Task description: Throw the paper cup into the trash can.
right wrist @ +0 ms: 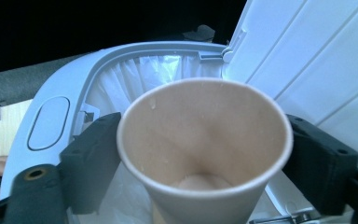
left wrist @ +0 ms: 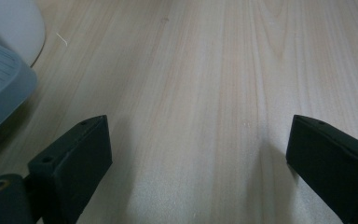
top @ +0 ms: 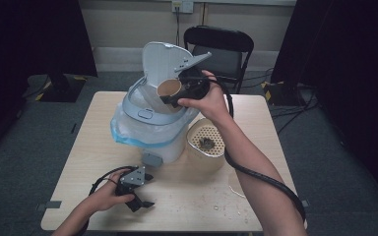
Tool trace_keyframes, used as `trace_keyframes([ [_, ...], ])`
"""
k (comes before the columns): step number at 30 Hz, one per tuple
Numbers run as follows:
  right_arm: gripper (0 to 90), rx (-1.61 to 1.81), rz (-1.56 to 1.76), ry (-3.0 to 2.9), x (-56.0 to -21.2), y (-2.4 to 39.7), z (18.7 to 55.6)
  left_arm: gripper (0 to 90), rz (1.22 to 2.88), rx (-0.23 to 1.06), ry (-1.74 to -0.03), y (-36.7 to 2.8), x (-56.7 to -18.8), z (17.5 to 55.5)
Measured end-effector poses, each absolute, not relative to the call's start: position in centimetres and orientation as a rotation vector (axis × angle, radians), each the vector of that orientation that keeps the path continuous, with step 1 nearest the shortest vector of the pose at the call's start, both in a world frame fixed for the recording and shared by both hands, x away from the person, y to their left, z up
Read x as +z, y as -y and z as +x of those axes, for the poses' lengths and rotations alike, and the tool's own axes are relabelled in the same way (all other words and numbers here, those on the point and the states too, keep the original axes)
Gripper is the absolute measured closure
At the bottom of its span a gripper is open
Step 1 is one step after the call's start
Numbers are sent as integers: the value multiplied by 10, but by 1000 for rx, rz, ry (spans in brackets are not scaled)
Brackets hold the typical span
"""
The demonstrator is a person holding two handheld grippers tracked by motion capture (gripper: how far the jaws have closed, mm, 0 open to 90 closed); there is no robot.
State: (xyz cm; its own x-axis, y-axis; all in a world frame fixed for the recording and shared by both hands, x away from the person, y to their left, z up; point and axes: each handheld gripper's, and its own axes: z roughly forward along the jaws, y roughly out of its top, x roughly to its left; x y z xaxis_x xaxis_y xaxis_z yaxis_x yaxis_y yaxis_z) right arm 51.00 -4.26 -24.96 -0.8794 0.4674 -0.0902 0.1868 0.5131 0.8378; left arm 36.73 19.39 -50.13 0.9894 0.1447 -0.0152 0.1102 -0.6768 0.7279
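Left gripper (top: 145, 190) lower left, jaws wide, empty | right gripper (top: 174, 101) cradles paper cup (top: 169, 89) over bin (top: 147, 114), centre frame | release only above the liner

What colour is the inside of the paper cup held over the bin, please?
Plain light brown, unpatterned; the right gripper view shows the paper cup best.

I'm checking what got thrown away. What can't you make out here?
- Inside of the bin: in the high view the right hand-held gripper and paper cup cover its opening; in the right gripper view the cup blocks it.
- Dark lump in the perforated holder: too small in the high view.
- Whether the pads press the cup: its rim hides them, right gripper view.
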Motion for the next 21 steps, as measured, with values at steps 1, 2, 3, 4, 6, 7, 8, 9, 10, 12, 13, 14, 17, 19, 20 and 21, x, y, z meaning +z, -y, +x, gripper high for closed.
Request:
trace_keyframes([
  [1, 175, 1306, 544, -2456, -250, 43, 510, 60, 2320, 55, -176, -194, -501, 367],
  [2, 178, 1308, 536, -2456, -249, 43, 509, 61, 2320, 55, -176, -194, -501, 367],
  [3, 173, 1312, 540, -2452, -249, 44, 509, 61, 2318, 55, -177, -194, -502, 367],
  [4, 155, 1322, 540, -2447, -248, 45, 509, 61, 2320, 55, -176, -194, -501, 367],
  [6, 143, 1296, 564, -2457, -248, 45, 508, 61, 2320, 55, -177, -194, -501, 367],
  [7, 143, 1296, 564, -2457, -248, 45, 508, 61, 2320, 55, -177, -194, -501, 367],
  [8, 145, 1269, 554, -2455, -248, 46, 508, 60, 2320, 55, -177, -194, -501, 367],
  [9, 151, 1257, 546, -2454, -248, 47, 507, 61, 2320, 55, -177, -194, -501, 367],
  [10, 161, 1254, 546, -2461, -248, 48, 506, 60, 2320, 55, -177, -194, -501, 367],
  [12, 178, 1249, 545, -2466, -248, 52, 505, 61, 2320, 55, -176, -194, -501, 367],
  [13, 186, 1248, 542, -2468, -248, 54, 505, 61, 2320, 55, -176, -194, -501, 367],
  [14, 190, 1243, 545, -2462, -248, 56, 505, 61, 2321, 56, -177, -194, -501, 367],
  [17, 202, 1246, 568, -2462, -247, 65, 504, 61, 2320, 55, -176, -194, -501, 367],
  [19, 220, 1239, 575, -2462, -246, 70, 504, 61, 2320, 55, -176, -194, -501, 367],
  [20, 225, 1240, 573, -2458, -246, 73, 503, 60, 2318, 56, -177, -194, -502, 367],
  [21, 225, 1238, 582, -2456, -245, 76, 503, 61, 2320, 55, -176, -194, -501, 367],
])
